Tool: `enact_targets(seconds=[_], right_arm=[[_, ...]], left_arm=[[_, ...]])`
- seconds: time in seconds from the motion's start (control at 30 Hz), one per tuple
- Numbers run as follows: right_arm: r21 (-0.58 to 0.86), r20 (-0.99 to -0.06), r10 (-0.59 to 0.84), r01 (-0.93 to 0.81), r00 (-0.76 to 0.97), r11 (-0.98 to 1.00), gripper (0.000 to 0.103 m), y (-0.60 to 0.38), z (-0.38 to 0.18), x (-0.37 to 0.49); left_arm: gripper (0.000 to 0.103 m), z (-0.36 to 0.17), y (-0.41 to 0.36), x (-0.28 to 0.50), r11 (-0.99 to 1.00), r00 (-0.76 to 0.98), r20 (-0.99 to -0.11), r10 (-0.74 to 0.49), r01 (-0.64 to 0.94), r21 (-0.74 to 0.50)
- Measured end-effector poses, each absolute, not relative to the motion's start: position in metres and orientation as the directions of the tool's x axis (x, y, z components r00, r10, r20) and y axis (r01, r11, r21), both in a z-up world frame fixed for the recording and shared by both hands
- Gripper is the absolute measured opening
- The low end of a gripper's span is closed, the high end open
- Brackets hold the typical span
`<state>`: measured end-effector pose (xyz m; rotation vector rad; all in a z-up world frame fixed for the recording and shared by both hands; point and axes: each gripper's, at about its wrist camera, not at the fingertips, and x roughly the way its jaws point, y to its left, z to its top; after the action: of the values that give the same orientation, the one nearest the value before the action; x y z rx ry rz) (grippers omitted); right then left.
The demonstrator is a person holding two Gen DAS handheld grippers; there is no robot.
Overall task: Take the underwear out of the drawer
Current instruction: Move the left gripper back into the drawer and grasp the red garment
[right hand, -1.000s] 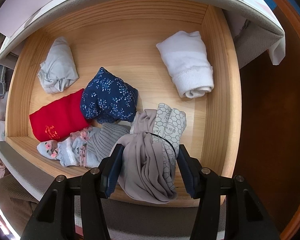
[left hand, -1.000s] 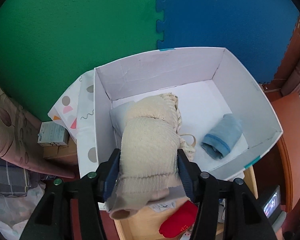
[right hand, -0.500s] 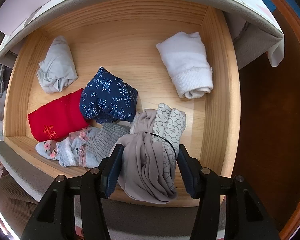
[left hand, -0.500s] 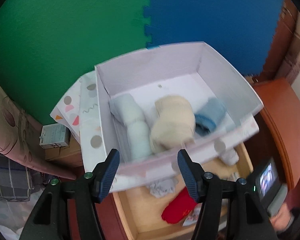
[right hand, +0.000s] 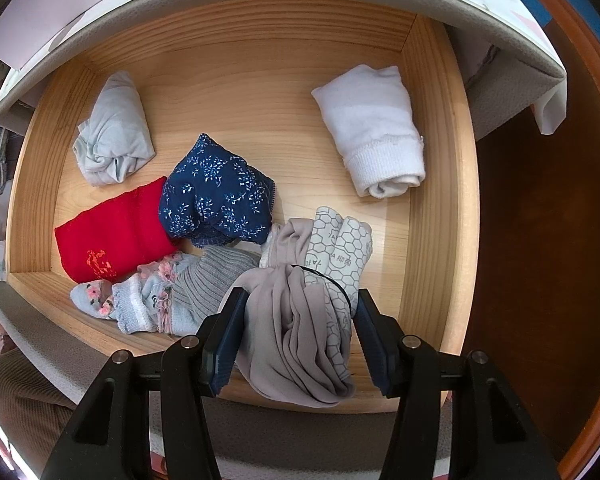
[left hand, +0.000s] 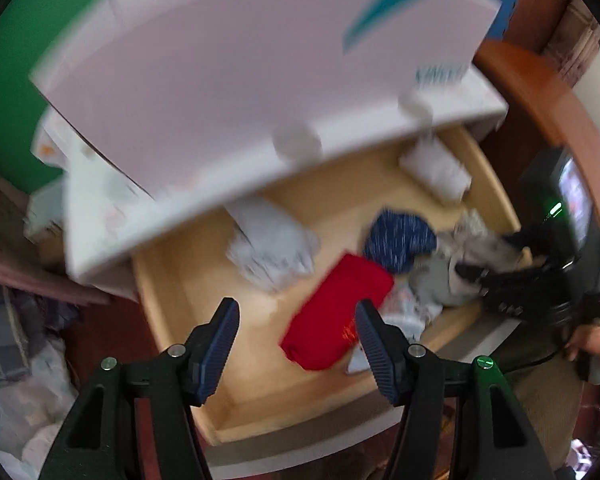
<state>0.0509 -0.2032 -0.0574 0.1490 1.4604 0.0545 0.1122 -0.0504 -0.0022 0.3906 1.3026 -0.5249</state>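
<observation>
My right gripper (right hand: pixel 298 316) clamps a crumpled taupe underwear (right hand: pixel 288 336) with a honeycomb-printed panel, over the wooden drawer (right hand: pixel 436 184); my left gripper (left hand: pixel 296 334) hangs spread, holding nothing.

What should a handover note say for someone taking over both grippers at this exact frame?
Left gripper: open and empty, above the near left part of the wooden drawer, next to the red piece.
Right gripper: closed around the beige-grey bundle at the drawer's front edge; it is not yet clear of the drawer.
In the drawer: red piece, navy floral piece, pale grey piece, white roll, floral-trimmed grey piece.
The white box sits above the drawer; its contents are hidden now.
Left to do: lift out the bundle, then the remaining pieces.
</observation>
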Motion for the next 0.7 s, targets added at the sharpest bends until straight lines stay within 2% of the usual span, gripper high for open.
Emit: enact_targets(seconds=[0.4, 0.5, 0.7], right_arm=[[0.143, -0.984, 0.136, 0.060, 0.113, 0.988, 0.051, -0.209, -0.055, 0.050], [0.150, -0.984, 0.142, 0.065, 0.112, 0.987, 0.051, -0.210, -0.055, 0.050], [0.145, -0.984, 0.137, 0.063, 0.112, 0.987, 0.051, -0.211, -0.054, 0.049]], left_arm=[[0.062, -0.099, -0.063, 0.118, 0.845, -0.036, -0.995, -0.094, 0.526, -0.099], [0.062, -0.116, -0.068, 0.120, 0.847, -0.075, -0.995, -0.062, 0.524, -0.092], [0.062, -0.124, -0.067, 0.122, 0.870, -0.090, -0.993, -0.073, 0.481, -0.107]])
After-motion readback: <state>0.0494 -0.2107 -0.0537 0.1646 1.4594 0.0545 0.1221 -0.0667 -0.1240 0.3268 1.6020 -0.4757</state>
